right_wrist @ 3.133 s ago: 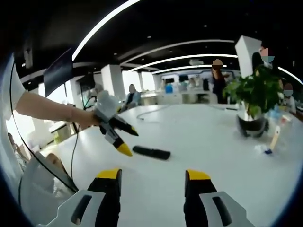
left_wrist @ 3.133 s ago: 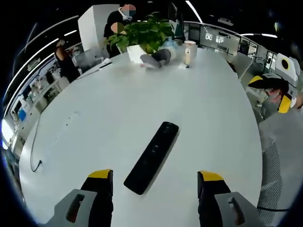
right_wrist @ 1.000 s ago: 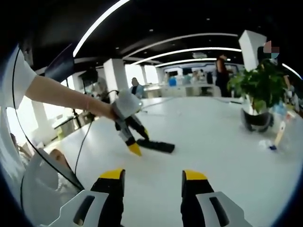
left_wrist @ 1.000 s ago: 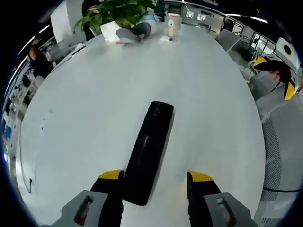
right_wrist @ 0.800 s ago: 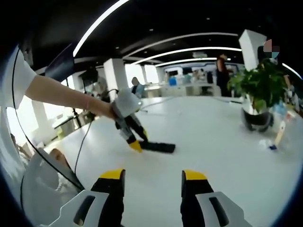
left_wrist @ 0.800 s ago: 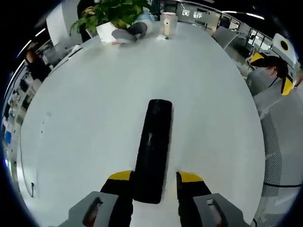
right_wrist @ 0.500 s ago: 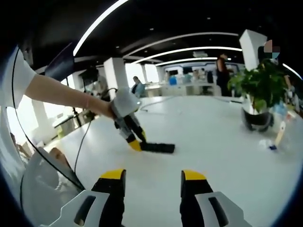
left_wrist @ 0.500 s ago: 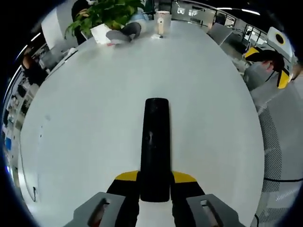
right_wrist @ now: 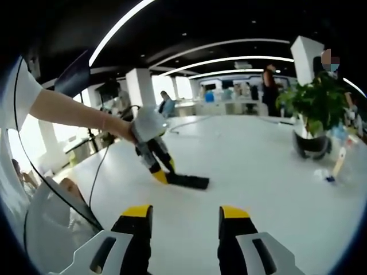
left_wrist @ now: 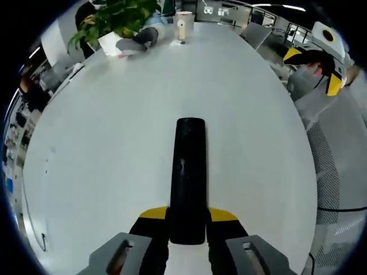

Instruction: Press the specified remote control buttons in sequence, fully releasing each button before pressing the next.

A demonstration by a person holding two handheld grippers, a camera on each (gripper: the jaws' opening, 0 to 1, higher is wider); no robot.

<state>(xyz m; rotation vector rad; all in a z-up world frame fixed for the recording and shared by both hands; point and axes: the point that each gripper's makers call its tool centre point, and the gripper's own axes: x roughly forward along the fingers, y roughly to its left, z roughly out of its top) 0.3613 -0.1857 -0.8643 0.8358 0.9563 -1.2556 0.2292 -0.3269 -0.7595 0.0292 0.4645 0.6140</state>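
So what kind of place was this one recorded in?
Most likely an open-plan office: a big white table with a potted plant, long ceiling light strips, and rows of desks behind. The left gripper holds a remote control.

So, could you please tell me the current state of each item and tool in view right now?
Remote control: lying flat on the white table, its near end clamped between the left tool's jaws.
Left tool: shut on the remote control.
Right tool: open, holding nothing, hovering above the table.
Potted plant: upright at the table's far side.
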